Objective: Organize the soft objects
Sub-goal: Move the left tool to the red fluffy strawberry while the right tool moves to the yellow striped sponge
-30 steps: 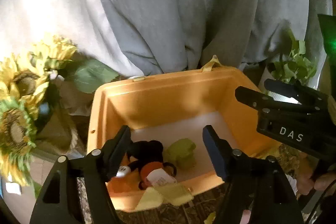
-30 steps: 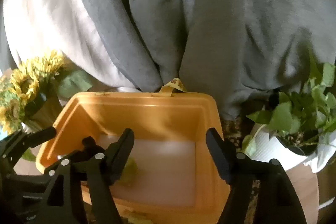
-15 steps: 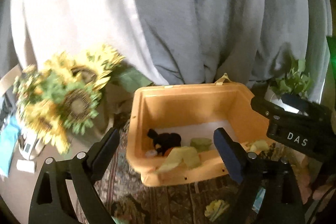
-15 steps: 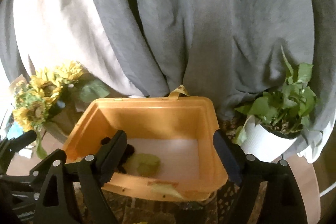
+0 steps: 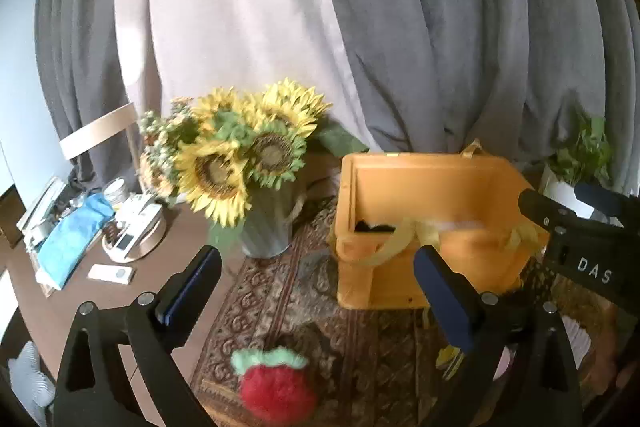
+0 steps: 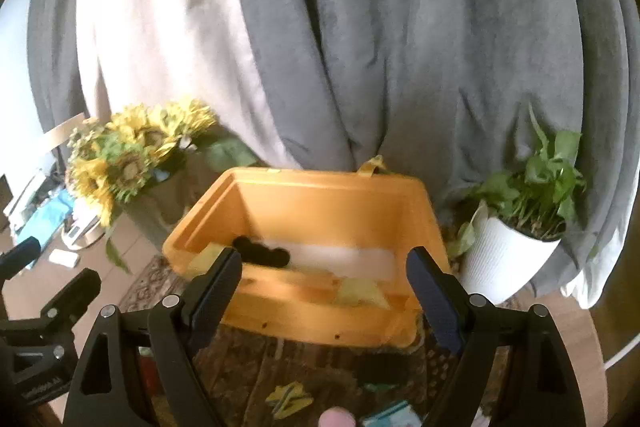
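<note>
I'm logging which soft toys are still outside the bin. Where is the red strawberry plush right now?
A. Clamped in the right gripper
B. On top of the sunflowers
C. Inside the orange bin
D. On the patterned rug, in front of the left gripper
D: the strawberry plush lies on the patterned rug, outside the orange bin, below the left gripper, whose jaws stand open and empty.

The left gripper point(image 5: 316, 291) hangs with jaws wide apart above a red strawberry plush point(image 5: 276, 389) on the patterned runner point(image 5: 320, 307). An orange bin point(image 5: 432, 227) stands beyond, beside sunflowers point(image 5: 240, 155).
</note>
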Tool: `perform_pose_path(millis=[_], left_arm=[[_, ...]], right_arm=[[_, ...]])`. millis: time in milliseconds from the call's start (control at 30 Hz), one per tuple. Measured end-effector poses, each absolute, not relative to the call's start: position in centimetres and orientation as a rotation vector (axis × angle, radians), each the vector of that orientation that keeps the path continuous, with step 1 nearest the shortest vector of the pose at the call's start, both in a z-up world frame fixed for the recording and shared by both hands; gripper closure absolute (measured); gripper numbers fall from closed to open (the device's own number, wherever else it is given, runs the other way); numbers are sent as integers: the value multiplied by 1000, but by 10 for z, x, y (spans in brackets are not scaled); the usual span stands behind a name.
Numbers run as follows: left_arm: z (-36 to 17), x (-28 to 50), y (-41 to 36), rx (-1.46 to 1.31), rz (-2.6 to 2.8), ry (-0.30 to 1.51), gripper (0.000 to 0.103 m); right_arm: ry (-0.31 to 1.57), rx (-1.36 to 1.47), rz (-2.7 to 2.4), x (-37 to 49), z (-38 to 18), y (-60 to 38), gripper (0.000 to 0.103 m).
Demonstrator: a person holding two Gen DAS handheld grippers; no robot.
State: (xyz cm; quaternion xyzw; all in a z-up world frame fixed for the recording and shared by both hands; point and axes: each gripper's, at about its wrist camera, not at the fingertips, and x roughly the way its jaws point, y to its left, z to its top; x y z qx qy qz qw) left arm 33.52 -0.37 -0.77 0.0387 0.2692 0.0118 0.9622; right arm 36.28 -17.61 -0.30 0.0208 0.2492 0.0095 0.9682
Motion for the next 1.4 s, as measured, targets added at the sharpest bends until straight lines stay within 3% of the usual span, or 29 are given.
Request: perform_pose_path(millis=[567,1400], left_arm=[[-31,277,6,191,149,489,4],[-135,310,33,156,169,794,4]], right_arm=[[568,-9,87,322,-38,-148,18],[838,-237,76,354,-141,-108,18]])
